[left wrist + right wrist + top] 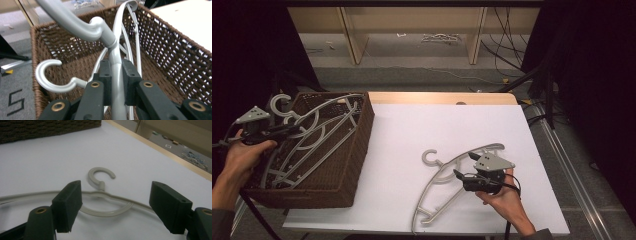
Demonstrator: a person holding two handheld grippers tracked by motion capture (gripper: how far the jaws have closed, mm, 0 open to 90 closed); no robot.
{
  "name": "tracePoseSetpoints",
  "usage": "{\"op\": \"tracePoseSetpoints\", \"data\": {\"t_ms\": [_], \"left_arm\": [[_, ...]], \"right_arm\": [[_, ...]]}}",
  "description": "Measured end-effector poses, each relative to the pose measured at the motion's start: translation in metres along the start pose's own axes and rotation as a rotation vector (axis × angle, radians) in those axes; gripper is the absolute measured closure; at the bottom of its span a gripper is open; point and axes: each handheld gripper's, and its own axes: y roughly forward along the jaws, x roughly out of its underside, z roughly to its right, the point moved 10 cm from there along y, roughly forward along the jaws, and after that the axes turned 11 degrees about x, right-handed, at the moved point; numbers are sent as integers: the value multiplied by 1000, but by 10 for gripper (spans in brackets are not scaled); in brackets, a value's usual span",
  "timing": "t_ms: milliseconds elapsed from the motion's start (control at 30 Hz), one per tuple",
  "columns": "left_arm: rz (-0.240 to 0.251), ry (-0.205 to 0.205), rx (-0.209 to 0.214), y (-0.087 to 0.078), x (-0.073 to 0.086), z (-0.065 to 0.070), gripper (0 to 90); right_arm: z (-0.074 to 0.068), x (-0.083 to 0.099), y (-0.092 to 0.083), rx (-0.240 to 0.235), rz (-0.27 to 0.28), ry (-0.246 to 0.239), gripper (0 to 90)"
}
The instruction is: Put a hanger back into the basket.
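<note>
At the left stands a brown wicker basket [307, 196] with grey plastic hangers in it. Over its near left corner my left gripper [293, 130] is shut on the neck of one grey hanger [330, 103], which leans tilted across the basket. The left gripper view has the pads [104, 75] clamped on that hanger's stem [115, 62], with a second hanger's hook [48, 80] lying below in the basket [170, 50]. A beige hanger [439, 163] lies flat on the white table. My right gripper [465, 165] stands open just above its arm. In the right gripper view, that hanger [100, 185] runs between the open jaws of my right gripper [116, 195].
The white tabletop [422, 125] has a wooden strip [437, 97] along its far edge. The basket's wall [45, 128] lies beyond the beige hanger. Past the table are floor, shelving legs and cables [507, 45].
</note>
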Motion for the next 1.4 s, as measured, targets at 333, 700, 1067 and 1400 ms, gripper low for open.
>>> {"op": "tracePoseSetpoints", "data": {"t_ms": [333, 700, 1067, 1400], "left_arm": [[-136, 16, 9, 26, 19, 4, 795], [-257, -9, -62, 43, 47, -2, 765], [-160, -117, -235, 22, 33, -19, 580], [-68, -96, -167, 4, 1, 23, 414]], "right_arm": [[1, 1, 0, -5, -7, 1, 273], [0, 2, 1, -6, -11, -1, 272], [0, 2, 1, -8, -12, 2, 272], [1, 0, 1, 0, 2, 5, 272]]}}
